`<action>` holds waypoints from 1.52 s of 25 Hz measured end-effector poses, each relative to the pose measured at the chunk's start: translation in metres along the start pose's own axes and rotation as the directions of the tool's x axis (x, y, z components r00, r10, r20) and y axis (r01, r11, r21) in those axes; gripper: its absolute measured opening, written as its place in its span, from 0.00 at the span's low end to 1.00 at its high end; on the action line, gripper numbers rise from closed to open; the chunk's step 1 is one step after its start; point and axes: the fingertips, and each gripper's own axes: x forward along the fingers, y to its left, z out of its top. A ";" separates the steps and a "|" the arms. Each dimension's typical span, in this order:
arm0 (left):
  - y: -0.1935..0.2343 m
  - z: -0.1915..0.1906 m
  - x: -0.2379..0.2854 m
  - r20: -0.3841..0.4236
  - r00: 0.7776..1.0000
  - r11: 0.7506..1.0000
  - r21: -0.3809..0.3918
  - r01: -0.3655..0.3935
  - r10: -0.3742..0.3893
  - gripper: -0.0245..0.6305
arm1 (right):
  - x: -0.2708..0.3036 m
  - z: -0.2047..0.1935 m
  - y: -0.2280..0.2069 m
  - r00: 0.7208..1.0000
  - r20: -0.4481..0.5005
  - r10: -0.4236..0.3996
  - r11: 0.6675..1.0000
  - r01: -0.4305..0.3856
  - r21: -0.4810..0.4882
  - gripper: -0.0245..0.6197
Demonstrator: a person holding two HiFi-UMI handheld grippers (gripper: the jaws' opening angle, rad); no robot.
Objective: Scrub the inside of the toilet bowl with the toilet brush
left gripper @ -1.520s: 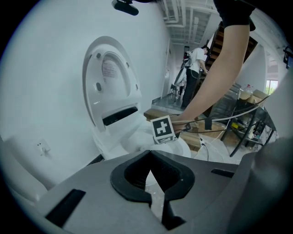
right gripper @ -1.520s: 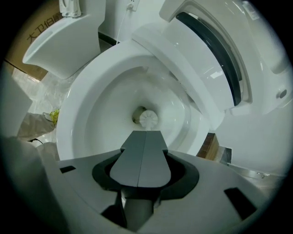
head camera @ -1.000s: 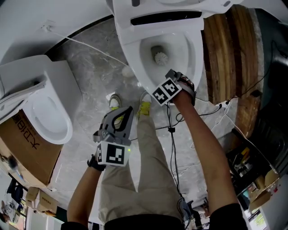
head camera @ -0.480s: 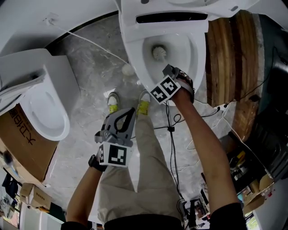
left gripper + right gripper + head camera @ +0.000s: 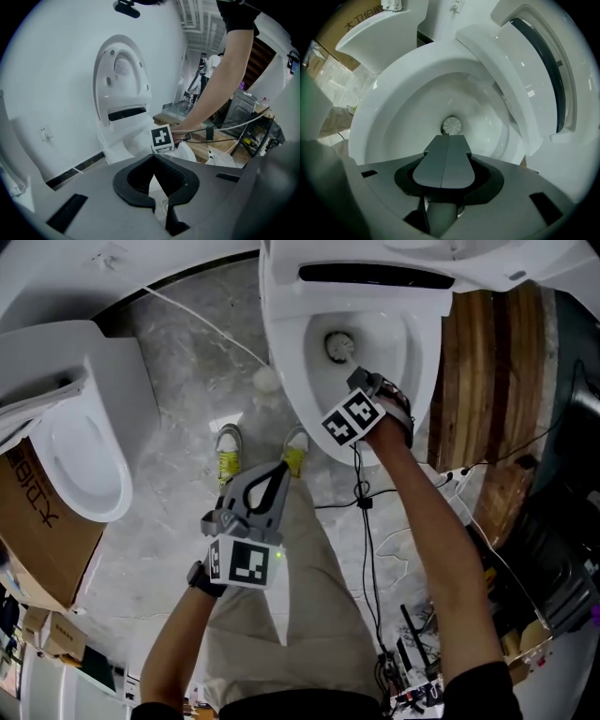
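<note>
The right tongs (image 5: pixel 359 382), upper centre of the head view, are clamped on the handle of the toilet brush (image 5: pixel 339 345), whose white head sits at the bottom of the toilet bowl (image 5: pixel 292 390). The left tongs (image 5: pixel 277 471), mid-frame, are closed and empty above the floor (image 5: pixel 178 446).

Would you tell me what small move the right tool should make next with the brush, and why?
Probably sweep the toilet brush sideways up the bowl wall. The right tool is shut on it, and its head sits low in the centre of the bowl, so the sides look like the next area to scrub.
</note>
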 end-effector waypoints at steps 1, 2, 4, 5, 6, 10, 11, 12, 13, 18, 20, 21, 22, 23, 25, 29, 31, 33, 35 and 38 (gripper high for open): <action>0.000 -0.001 0.003 0.000 1.000 1.000 -0.005 -0.006 0.006 0.06 | 0.004 0.000 0.000 1.000 -0.001 0.005 1.000 -0.005 -0.007 0.31; 0.001 -0.002 0.006 0.000 1.000 1.000 -0.010 -0.013 0.013 0.06 | 0.008 0.000 0.000 1.000 -0.002 0.012 1.000 -0.012 -0.013 0.31; 0.003 -0.004 0.009 -0.001 1.000 0.999 -0.025 -0.031 0.031 0.06 | 0.018 0.000 0.002 0.999 -0.014 0.038 0.999 -0.039 -0.022 0.31; 0.005 -0.005 0.010 -0.002 0.999 0.999 -0.033 -0.039 0.039 0.06 | 0.021 -0.001 0.004 0.998 -0.029 0.058 0.998 -0.059 -0.022 0.31; 0.006 -0.005 0.010 -0.002 0.999 0.998 -0.041 -0.047 0.047 0.06 | 0.023 -0.002 0.005 0.996 -0.049 0.079 0.997 -0.081 -0.020 0.31; 0.011 -0.006 0.010 -0.003 0.998 0.996 -0.059 -0.063 0.063 0.06 | 0.011 -0.007 -0.003 0.979 -0.140 0.150 0.985 -0.159 -0.062 0.31; 0.012 -0.006 0.010 -0.006 0.998 0.996 -0.056 -0.065 0.065 0.06 | 0.009 -0.007 -0.008 0.973 -0.161 0.164 0.980 -0.179 -0.082 0.31; 0.014 -0.007 0.011 -0.009 0.998 0.996 -0.052 -0.068 0.068 0.06 | 0.011 -0.005 -0.013 0.967 -0.180 0.180 0.975 -0.200 -0.098 0.31; 0.016 -0.007 0.013 -0.013 0.997 0.996 -0.051 -0.073 0.073 0.06 | 0.016 -0.001 -0.018 0.961 -0.195 0.198 0.969 -0.222 -0.110 0.31; 0.024 0.004 0.021 -0.006 0.995 0.993 -0.075 -0.096 0.095 0.06 | 0.041 0.010 -0.027 0.955 -0.218 0.202 0.960 -0.237 -0.147 0.31; 0.026 0.004 0.025 -0.008 0.995 0.991 -0.084 -0.100 0.099 0.06 | 0.047 0.009 -0.020 0.966 -0.196 0.168 0.970 -0.198 -0.142 0.31; 0.026 0.004 0.027 -0.011 0.995 0.991 -0.088 -0.100 0.100 0.06 | 0.048 0.011 -0.016 0.972 -0.175 0.157 0.975 -0.181 -0.132 0.31; 0.026 0.004 0.029 -0.014 0.995 0.991 -0.088 -0.098 0.098 0.06 | 0.049 0.014 -0.013 0.978 -0.149 0.146 0.979 -0.165 -0.119 0.31; 0.025 0.006 0.032 -0.016 0.996 0.992 -0.081 -0.094 0.093 0.06 | 0.051 0.018 -0.011 0.983 -0.128 0.132 0.983 -0.147 -0.112 0.31; 0.026 0.009 0.037 -0.016 0.996 0.994 -0.064 -0.087 0.086 0.06 | 0.054 0.028 -0.015 0.990 -0.114 0.082 0.989 -0.094 -0.111 0.30; 0.028 0.009 0.038 -0.024 0.996 0.994 -0.063 -0.088 0.087 0.06 | 0.058 0.037 -0.030 0.998 -0.056 0.017 0.999 -0.019 -0.049 0.30; 0.027 0.009 0.035 -0.031 0.995 0.993 -0.076 -0.092 0.090 0.06 | 0.060 0.027 -0.025 0.999 -0.020 0.034 0.999 -0.034 -0.038 0.31; 0.025 0.013 0.033 -0.031 0.996 0.995 -0.058 -0.085 0.083 0.06 | 0.058 0.014 -0.020 0.998 -0.006 0.065 0.997 -0.065 -0.045 0.31; 0.025 0.018 0.029 -0.024 0.997 0.997 -0.030 -0.075 0.074 0.06 | 0.049 0.005 -0.020 0.994 -0.025 0.107 0.993 -0.108 -0.048 0.31; 0.027 0.022 0.022 -0.024 0.997 0.998 0.007 -0.066 0.067 0.06 | 0.034 0.002 -0.020 0.976 -0.081 0.201 0.978 -0.205 -0.038 0.31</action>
